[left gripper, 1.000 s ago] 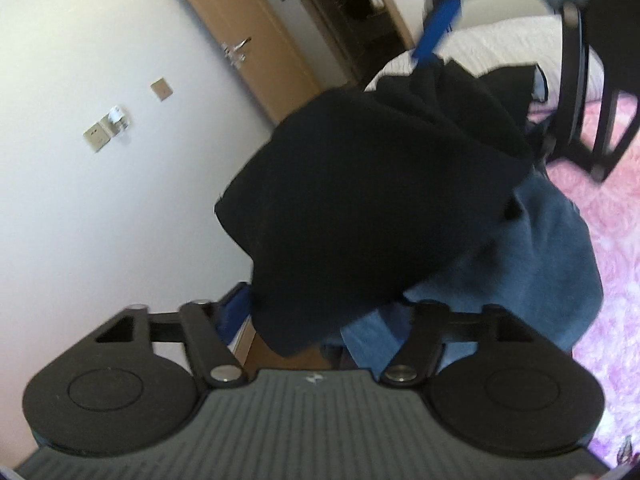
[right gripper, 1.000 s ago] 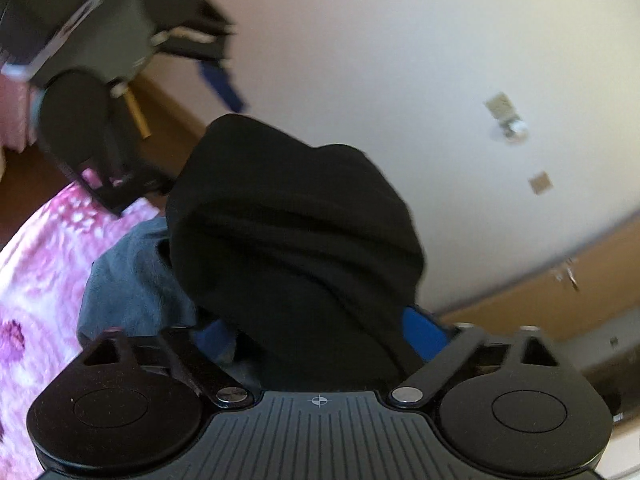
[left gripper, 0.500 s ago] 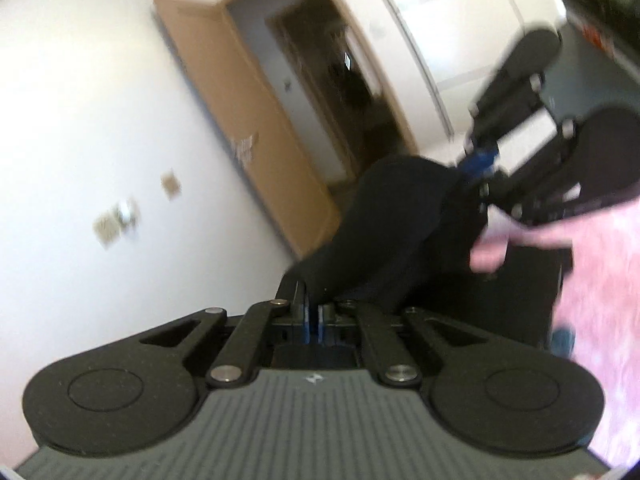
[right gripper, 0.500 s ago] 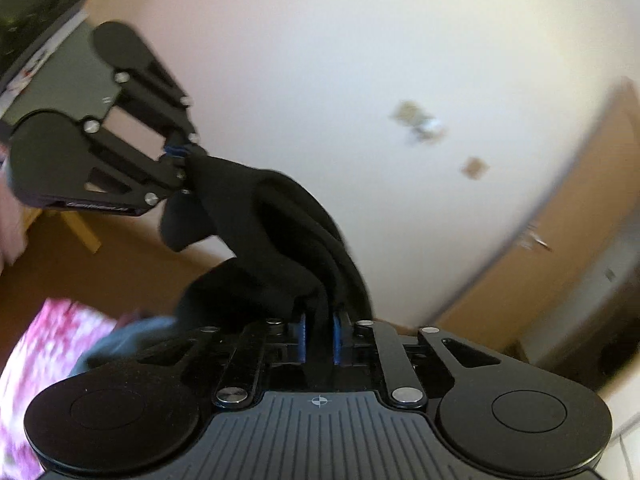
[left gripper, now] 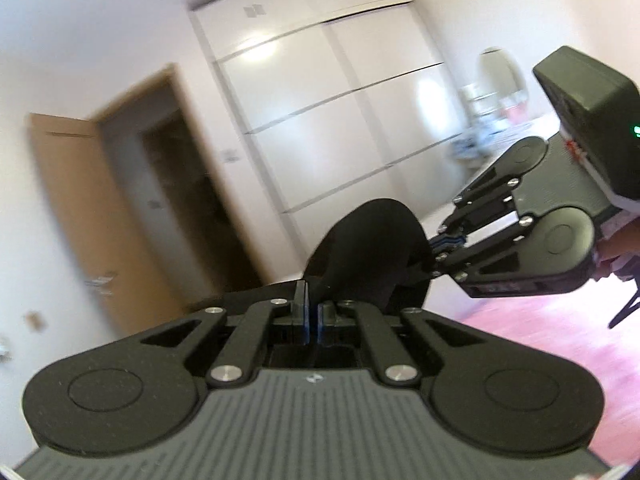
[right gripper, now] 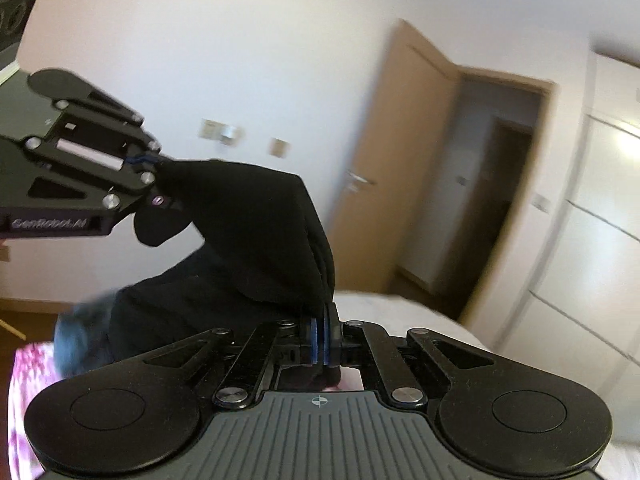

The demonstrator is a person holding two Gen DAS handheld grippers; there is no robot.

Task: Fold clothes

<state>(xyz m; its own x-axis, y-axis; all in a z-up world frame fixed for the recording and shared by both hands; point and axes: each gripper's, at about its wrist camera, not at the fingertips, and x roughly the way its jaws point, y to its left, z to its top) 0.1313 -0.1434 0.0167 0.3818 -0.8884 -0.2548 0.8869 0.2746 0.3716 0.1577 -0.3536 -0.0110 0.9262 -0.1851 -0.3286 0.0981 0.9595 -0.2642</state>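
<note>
A black garment (right gripper: pixel 256 232) hangs stretched between my two grippers, held up in the air. In the right wrist view my right gripper (right gripper: pixel 320 338) is shut on one edge of it, and my left gripper (right gripper: pixel 149 160) pinches the other end at the upper left. From the left wrist view, my left gripper (left gripper: pixel 312 320) is shut on the black garment (left gripper: pixel 368 248), with my right gripper (left gripper: pixel 439 242) clamped on it to the right. A blue garment (right gripper: pixel 80 332) lies below, partly hidden by the black one.
A pink flowered bedspread (left gripper: pixel 540 340) lies below, with white bedding (right gripper: pixel 400 312) beyond it. A wooden door (right gripper: pixel 392 152) stands open by a white wall. A white wardrobe (left gripper: pixel 340 120) fills the far side. A person's hand (left gripper: pixel 616 248) holds the right gripper.
Both grippers went from open to shut on the black garment and lifted it off the blue one. Both views have swung up toward the wall, door and wardrobe.
</note>
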